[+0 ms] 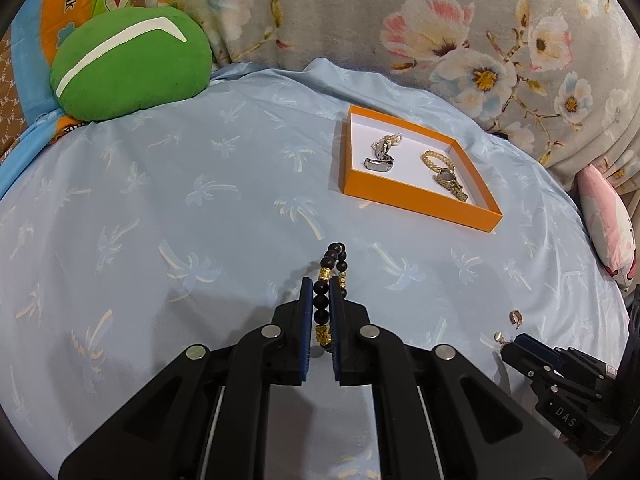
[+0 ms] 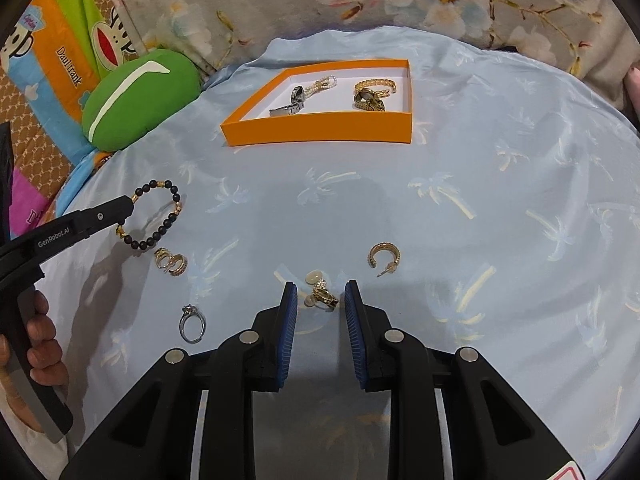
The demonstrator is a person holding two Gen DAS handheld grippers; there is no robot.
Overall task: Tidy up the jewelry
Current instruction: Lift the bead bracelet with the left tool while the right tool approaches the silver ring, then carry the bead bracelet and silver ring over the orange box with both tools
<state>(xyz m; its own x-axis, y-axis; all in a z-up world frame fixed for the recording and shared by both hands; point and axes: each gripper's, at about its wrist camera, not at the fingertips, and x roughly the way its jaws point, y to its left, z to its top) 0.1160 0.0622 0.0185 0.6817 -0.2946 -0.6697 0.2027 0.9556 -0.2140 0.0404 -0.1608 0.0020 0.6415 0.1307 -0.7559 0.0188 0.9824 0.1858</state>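
My left gripper (image 1: 323, 286) is shut on a black bead bracelet with gold beads (image 1: 335, 258), held just above the blue sheet. The right wrist view shows that bracelet (image 2: 166, 220) hanging from the left gripper (image 2: 127, 205). My right gripper (image 2: 322, 286) stands low over a small gold earring with pale studs (image 2: 326, 299). The earring lies between its blue pads without touching them. An orange tray (image 1: 420, 199) (image 2: 320, 131) further back holds a silver watch (image 2: 289, 104), a pearl bracelet, a gold watch (image 2: 368, 101) and a gold bracelet.
Loose on the sheet are a gold hoop earring (image 2: 384, 256), a gold pair (image 2: 172, 262) and a silver ring (image 2: 193, 324). A green cushion (image 1: 132, 64) lies back left, a floral quilt (image 1: 440, 20) behind and a pink pillow (image 1: 608, 232) at the right. A hand (image 2: 40, 336) holds the left gripper.
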